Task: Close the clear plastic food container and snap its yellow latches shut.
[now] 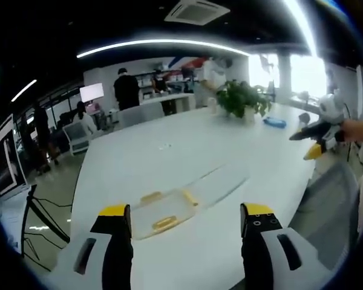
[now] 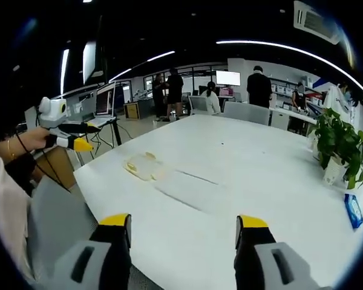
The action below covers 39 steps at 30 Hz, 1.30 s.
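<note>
The white surface [image 1: 169, 157] is carrying everything, and the container [image 1: 163, 214] is serving here as the landmark. It is lying open and flat on the surface, near the edge where the person is standing. Its base, with the yellow latches [image 1: 164, 223], is sitting at one end, and the clear lid [image 1: 221, 181] is stretching away from it toward the middle of the surface. So the long axis is running from the base out along the lid, slantwise across the left gripper view, and the lid will have to swing back over the base.

The left hand-held gripper [image 1: 187, 226] is hanging just short of the container, jaws spread wide and holding nothing, with the base lying between the two jaw tips in its view and slightly ahead of them. It looks to be the nearer of the two.

The right hand-held gripper [image 2: 184, 232] is hovering well apart from the container, on the lid's side, jaws likewise spread and empty. In the right gripper view the container [image 2: 146, 166] is lying ahead and to the left, with its lid [image 2: 190, 187] trailing back toward this gripper. The lid's far edge is probably the right hand's to lift, while the left steadies the base.

A potted plant [image 1: 243, 99] is standing well beyond the container, and a blue packet [image 2: 353, 211] is lying near it. The latches are still undone.
</note>
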### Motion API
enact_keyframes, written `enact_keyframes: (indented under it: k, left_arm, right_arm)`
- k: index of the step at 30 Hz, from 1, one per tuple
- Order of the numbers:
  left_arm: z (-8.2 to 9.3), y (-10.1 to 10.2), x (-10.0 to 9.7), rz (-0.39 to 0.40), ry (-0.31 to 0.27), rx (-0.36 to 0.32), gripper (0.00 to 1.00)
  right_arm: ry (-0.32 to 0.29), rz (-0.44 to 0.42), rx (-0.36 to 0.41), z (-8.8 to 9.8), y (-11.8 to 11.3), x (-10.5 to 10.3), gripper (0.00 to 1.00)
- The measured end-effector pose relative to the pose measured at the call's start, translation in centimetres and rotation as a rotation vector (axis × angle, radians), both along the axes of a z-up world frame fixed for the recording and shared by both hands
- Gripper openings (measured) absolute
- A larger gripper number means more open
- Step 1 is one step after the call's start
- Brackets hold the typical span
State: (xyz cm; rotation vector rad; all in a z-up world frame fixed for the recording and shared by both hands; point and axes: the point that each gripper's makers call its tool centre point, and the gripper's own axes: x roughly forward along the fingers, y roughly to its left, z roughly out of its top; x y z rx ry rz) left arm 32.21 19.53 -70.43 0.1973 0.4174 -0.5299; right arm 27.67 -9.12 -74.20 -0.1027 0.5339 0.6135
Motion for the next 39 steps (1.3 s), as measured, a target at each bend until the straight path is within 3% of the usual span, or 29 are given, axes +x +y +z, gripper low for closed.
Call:
enact_keyframes:
  k: [39]
  left_arm:
    - [-1.2,1.3,0.2,0.006,0.024,0.028,0.67]
  right_arm:
    - [0.015,0.095,-0.069,-1.0,1.8,0.4,0.67]
